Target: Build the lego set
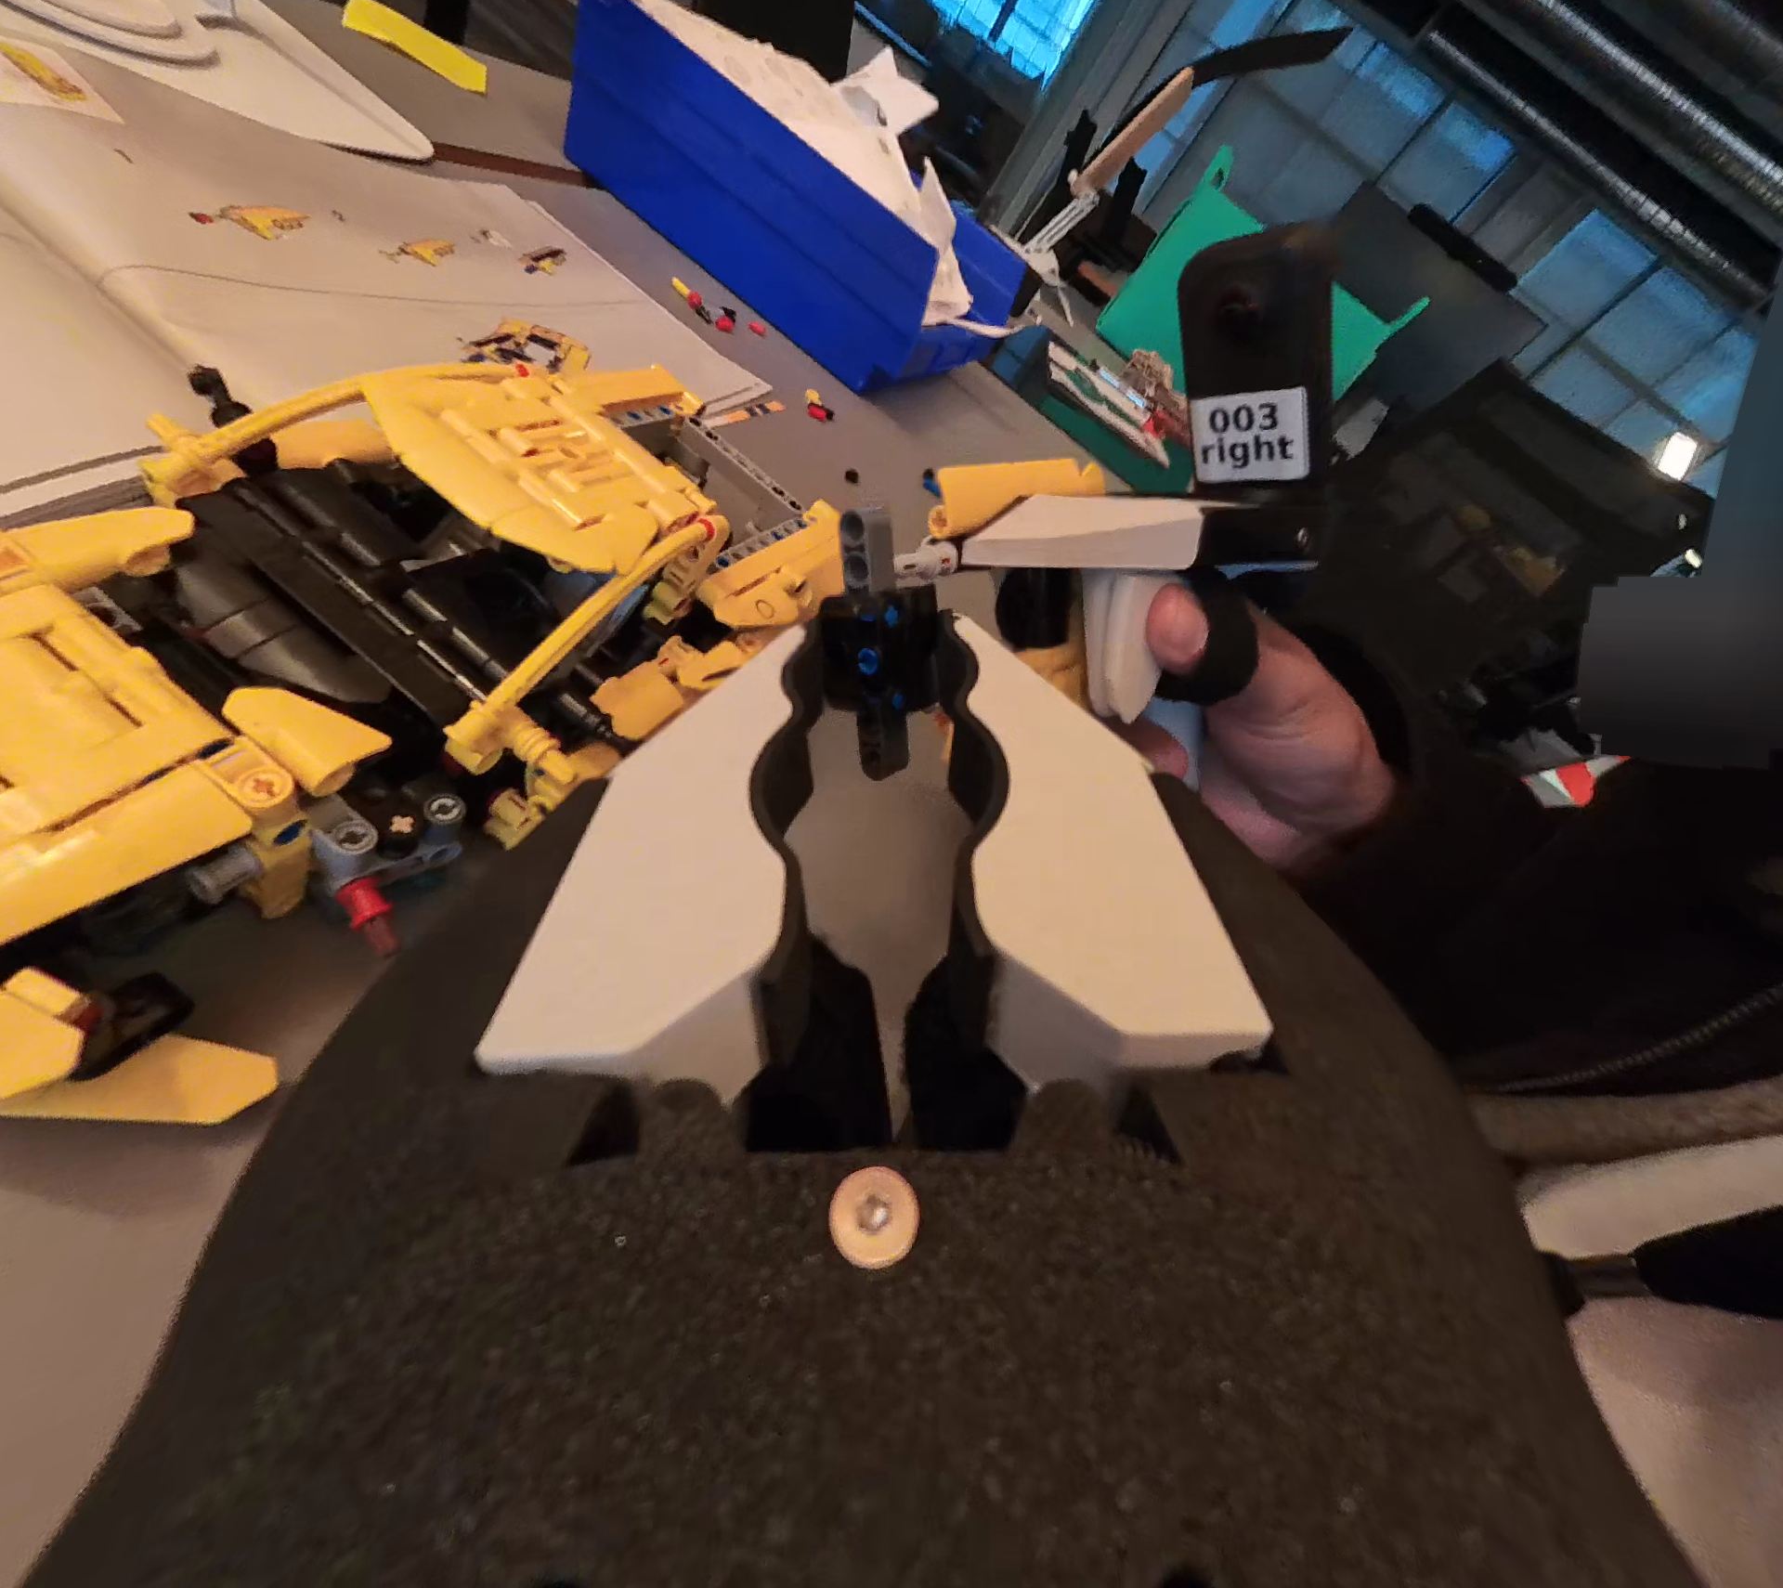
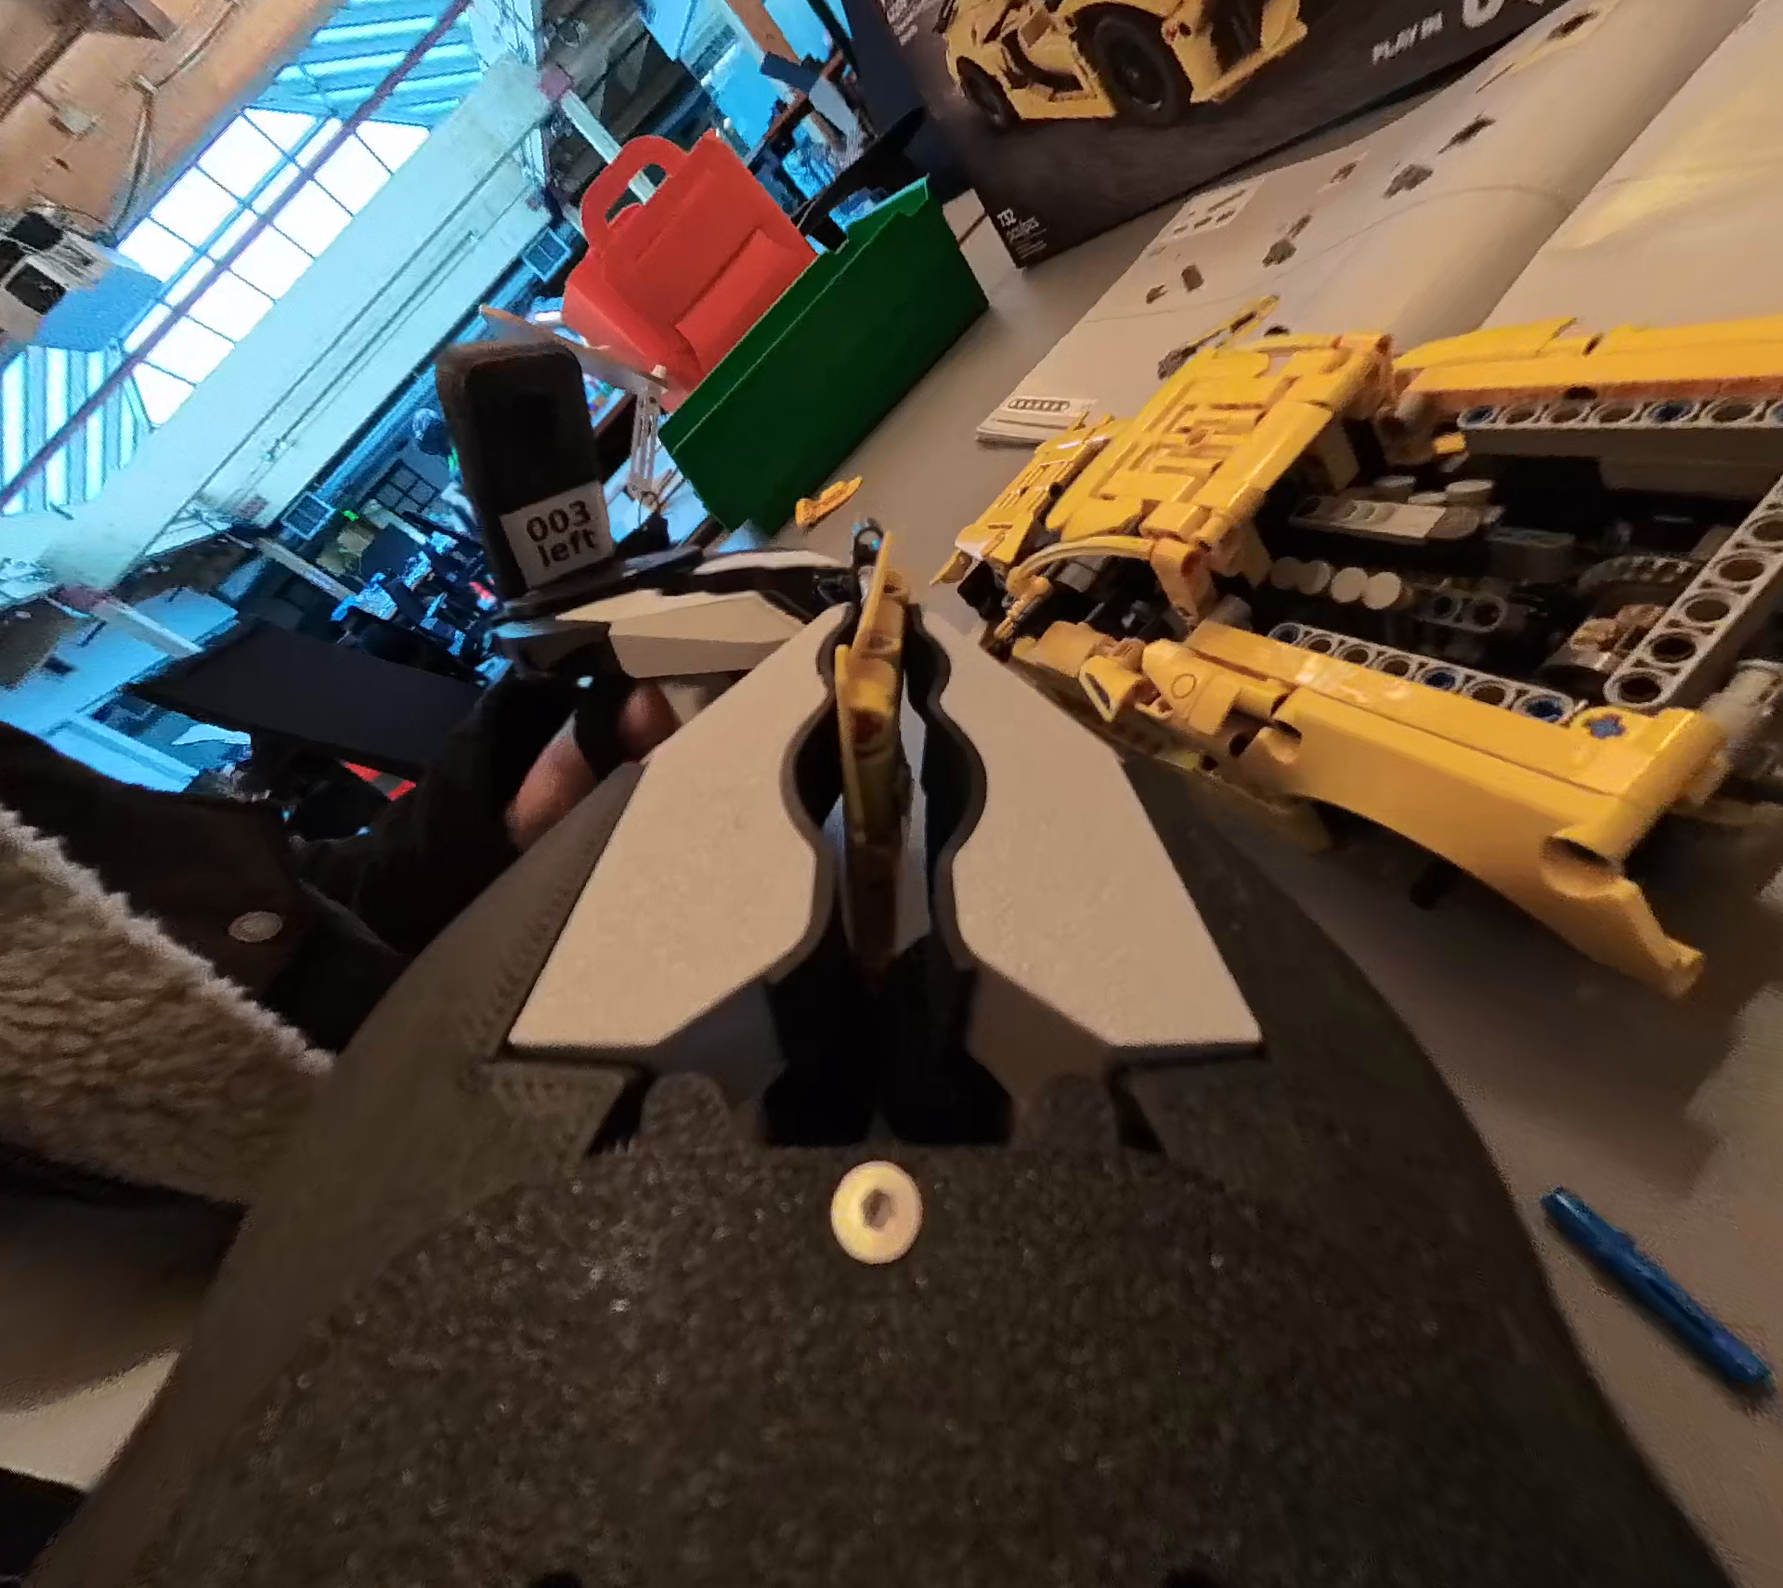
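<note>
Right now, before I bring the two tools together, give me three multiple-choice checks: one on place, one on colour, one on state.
1. Where is the part-built yellow car?
A. on the grey table
B. in the green bin
C. held in a tool

2. What colour is the piece in the right tool?
A. red
B. yellow
C. white

3. How is the left tool?
A. wide open, empty
B. lying on the table
C. shut on a black beam assembly

A: the car rests on the tabletop.
B: a yellow piece sits between the pads.
C: both pads pinch the black assembly.
</note>
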Available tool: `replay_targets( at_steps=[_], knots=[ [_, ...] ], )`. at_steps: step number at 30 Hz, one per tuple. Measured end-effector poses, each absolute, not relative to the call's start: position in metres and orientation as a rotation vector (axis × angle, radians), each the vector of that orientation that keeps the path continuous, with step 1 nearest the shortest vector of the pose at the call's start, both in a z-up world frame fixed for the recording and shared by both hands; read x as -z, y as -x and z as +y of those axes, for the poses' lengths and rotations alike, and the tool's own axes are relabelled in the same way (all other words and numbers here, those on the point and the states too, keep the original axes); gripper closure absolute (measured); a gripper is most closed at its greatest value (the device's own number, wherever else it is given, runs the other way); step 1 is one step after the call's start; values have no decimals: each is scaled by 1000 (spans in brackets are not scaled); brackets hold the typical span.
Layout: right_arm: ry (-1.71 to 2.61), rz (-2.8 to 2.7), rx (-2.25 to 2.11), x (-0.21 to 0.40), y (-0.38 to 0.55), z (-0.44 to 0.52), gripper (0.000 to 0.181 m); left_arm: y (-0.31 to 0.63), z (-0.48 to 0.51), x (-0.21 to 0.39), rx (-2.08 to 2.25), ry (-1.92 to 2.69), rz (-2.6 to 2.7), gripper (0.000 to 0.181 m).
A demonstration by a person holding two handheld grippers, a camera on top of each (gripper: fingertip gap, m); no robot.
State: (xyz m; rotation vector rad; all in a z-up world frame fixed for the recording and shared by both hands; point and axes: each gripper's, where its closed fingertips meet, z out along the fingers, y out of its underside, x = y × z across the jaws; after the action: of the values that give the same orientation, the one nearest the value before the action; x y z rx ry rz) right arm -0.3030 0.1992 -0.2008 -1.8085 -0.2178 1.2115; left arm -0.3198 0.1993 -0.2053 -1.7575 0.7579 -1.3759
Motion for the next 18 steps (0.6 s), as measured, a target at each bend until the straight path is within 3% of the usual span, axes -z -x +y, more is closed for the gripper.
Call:
replay_targets(
  at_steps=[18],
  knots=[
    [1846, -359, -1293, 206, 313, 190, 173, 330, 179, 207, 1497, 1747, 975, 164]
  ],
)
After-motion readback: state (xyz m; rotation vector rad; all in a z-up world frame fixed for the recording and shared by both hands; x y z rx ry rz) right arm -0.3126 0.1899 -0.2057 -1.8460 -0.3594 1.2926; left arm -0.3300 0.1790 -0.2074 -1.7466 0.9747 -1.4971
